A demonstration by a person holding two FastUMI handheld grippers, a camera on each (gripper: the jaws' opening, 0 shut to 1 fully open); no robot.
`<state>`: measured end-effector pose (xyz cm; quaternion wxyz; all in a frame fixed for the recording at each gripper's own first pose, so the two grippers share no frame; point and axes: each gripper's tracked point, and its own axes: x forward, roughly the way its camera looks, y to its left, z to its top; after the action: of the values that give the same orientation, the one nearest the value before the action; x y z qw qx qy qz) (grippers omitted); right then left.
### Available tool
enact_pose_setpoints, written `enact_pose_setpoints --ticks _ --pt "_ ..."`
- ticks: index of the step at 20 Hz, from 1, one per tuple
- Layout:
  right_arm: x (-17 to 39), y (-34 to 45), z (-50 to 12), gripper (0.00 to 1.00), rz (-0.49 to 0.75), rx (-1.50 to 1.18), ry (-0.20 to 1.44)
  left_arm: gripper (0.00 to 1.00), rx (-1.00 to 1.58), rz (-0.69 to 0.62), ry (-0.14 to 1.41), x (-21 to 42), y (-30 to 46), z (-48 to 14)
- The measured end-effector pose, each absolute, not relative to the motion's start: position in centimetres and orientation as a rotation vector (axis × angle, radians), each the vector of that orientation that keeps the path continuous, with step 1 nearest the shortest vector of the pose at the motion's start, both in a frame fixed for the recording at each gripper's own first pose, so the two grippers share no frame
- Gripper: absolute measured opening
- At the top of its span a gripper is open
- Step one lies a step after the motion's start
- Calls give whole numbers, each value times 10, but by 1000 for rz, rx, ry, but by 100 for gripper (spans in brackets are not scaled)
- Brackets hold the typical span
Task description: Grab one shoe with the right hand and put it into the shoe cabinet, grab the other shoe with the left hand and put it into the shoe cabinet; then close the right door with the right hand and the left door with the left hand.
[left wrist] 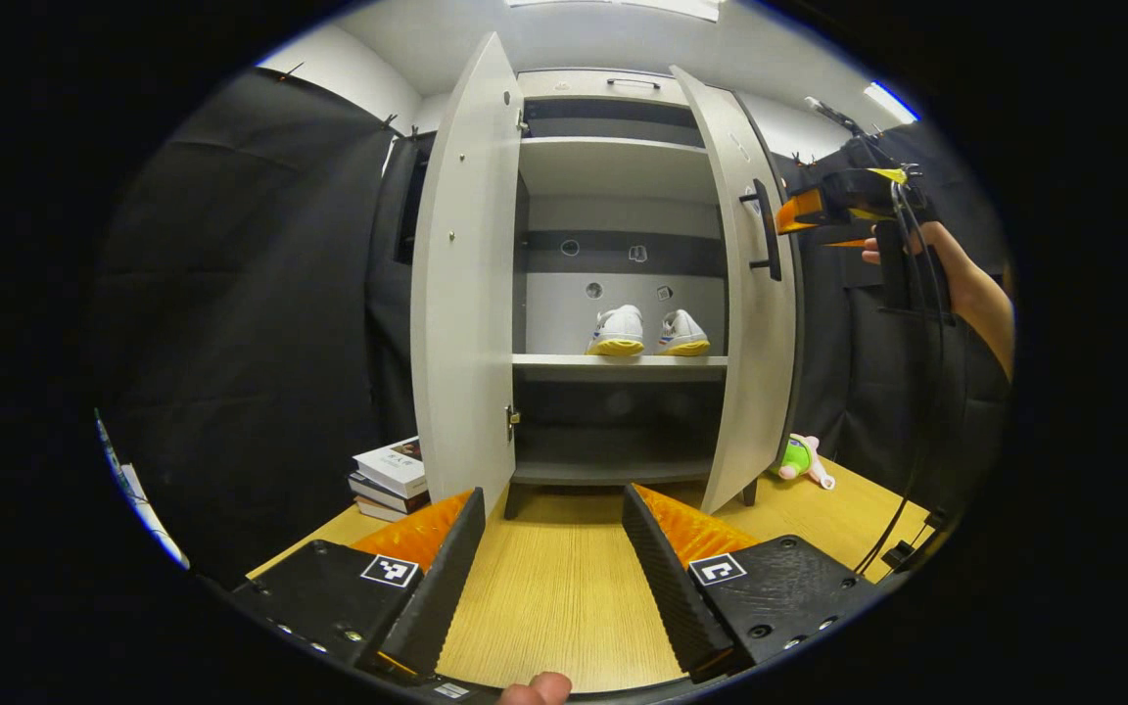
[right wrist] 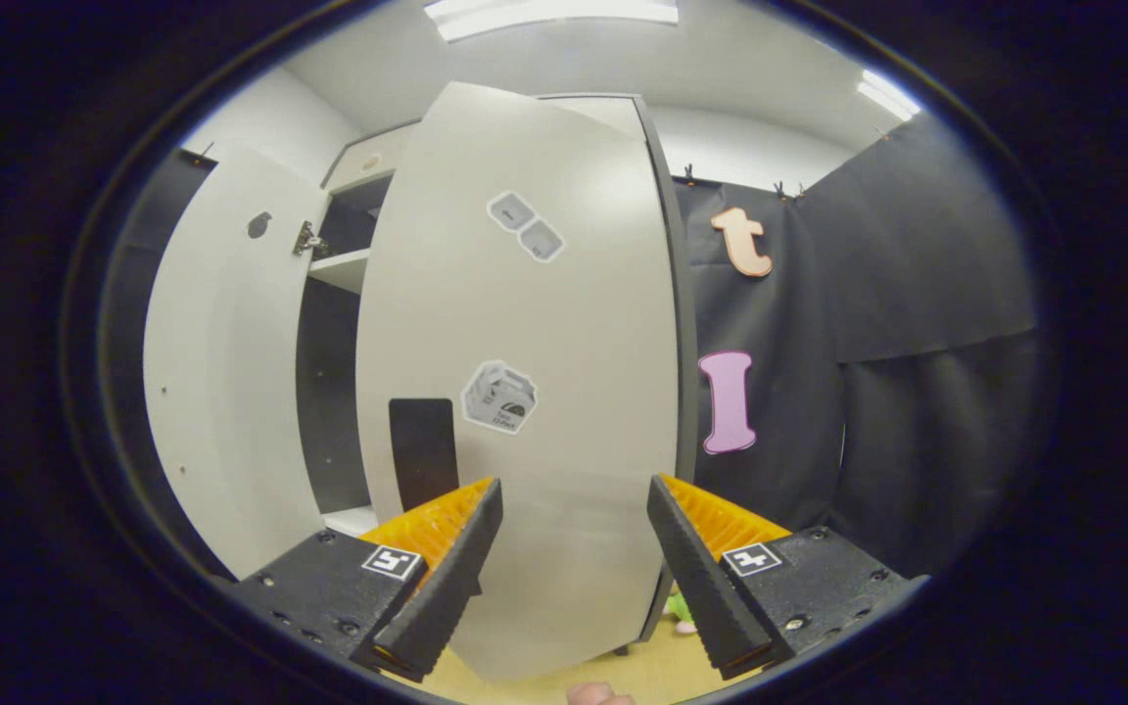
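Standing side by side on the middle shelf (left wrist: 620, 366) of the shoe cabinet (left wrist: 613, 157), straight ahead of the left claw (left wrist: 549, 563) and well beyond it, the left shoe (left wrist: 617, 330) and the right shoe (left wrist: 682, 334) are both in place, heels toward me, so the putting-away half of the job looks done. What remains, as I judge it, is the two doors, and neither is closed yet. The left claw hangs low over the wooden table (left wrist: 554, 597), jaws spread wide with nothing between them, and the left door (left wrist: 467, 284) stands swung out just ahead and to its left, apart from it. The right claw (right wrist: 574, 568) is likewise wide open and holds nothing; it faces the outer face of the right door (right wrist: 525, 392), which rises close in front of it, the dark handle (right wrist: 422, 450) just above its left finger. From the left claw's side I see that same right claw (left wrist: 823, 225) up near the handle (left wrist: 765, 230) of the right door (left wrist: 745, 323), a hand (left wrist: 926, 259) behind it; whether it touches the panel I cannot tell. A stack of books (left wrist: 390, 480) sits left of the cabinet, a plush toy (left wrist: 801, 458) to the right. Closing the right door seems to be the step in hand, with the left to follow.
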<state>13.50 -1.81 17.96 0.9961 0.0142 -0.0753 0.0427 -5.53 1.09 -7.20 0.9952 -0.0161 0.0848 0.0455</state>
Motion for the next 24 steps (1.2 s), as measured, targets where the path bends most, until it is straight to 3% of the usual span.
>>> enact_pose_setpoints --ticks 4,5,6,8,9,10,18,19,23,24 --pt "105 -16 170 97 96 13 -160 85 -25 85 170 -58 10 -72" --pt "96 -14 163 92 105 19 -155 85 -22 81 172 -59 7 -72" --pt "86 -11 156 97 115 21 -153 85 -14 78 167 -60 6 -71" --pt "68 -8 141 97 122 21 -154 85 0 72 169 -60 6 -71" --pt "59 -6 132 92 124 20 -152 85 5 67 167 -60 4 -70" --pt "49 -4 122 97 122 16 -155 85 12 68 164 -60 4 -69" --pt "-17 15 50 97 105 -11 -183 85 -2 30 148 -60 -14 -57" --pt "-24 16 38 93 100 -10 -176 85 -6 26 143 -59 -17 -54" --pt "-40 9 -2 97 58 -19 -148 85 -19 36 112 -58 -12 -28" --pt "-41 8 -10 92 56 -23 -139 85 -38 28 96 -58 -10 -18"
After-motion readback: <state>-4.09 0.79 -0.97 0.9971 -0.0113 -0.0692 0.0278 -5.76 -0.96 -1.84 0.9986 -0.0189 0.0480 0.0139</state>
